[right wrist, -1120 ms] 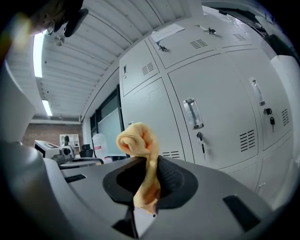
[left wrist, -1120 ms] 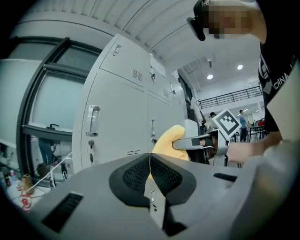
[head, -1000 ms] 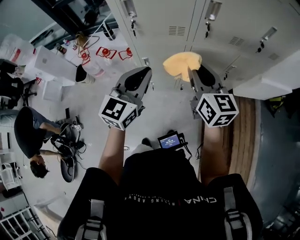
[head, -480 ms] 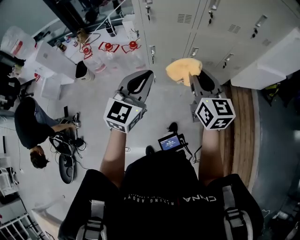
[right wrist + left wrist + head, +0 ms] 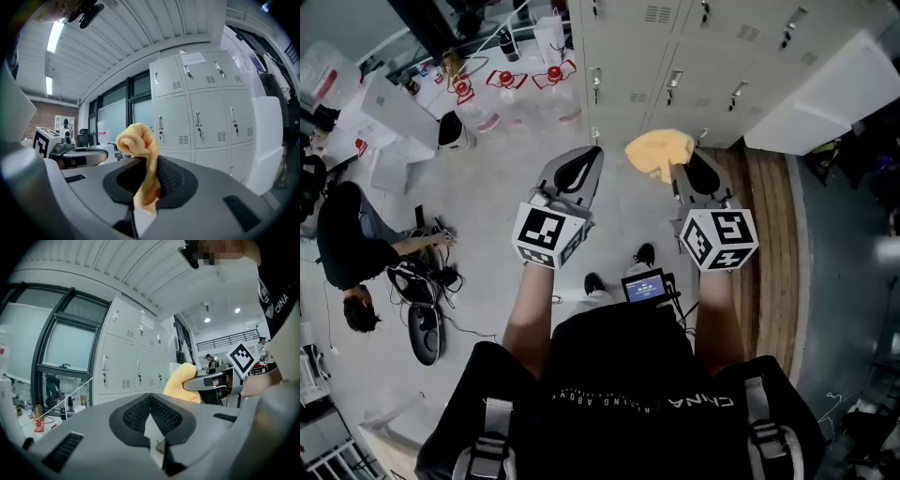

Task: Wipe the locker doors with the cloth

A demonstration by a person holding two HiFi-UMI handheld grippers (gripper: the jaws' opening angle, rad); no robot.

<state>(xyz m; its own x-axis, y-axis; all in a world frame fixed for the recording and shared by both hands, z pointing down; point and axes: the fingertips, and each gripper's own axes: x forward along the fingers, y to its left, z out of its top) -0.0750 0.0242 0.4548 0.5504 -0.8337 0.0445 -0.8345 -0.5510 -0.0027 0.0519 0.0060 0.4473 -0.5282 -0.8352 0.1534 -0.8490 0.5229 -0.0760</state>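
- Right gripper point(image 5: 147, 187): jaws clamped on a narrow fold of the yellow cloth point(image 5: 137, 140), which is bunched above them, facing the locker doors point(image 5: 206, 117) but not touching them.
- Left gripper point(image 5: 150, 399): jaws together, empty, also short of the doors.
- Risk: rubbing could drag the thin fold free.
- Risk: door handles point(image 5: 197, 119) may snag the cloth.

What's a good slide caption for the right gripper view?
Right gripper shut on yellow cloth, facing grey locker doors.
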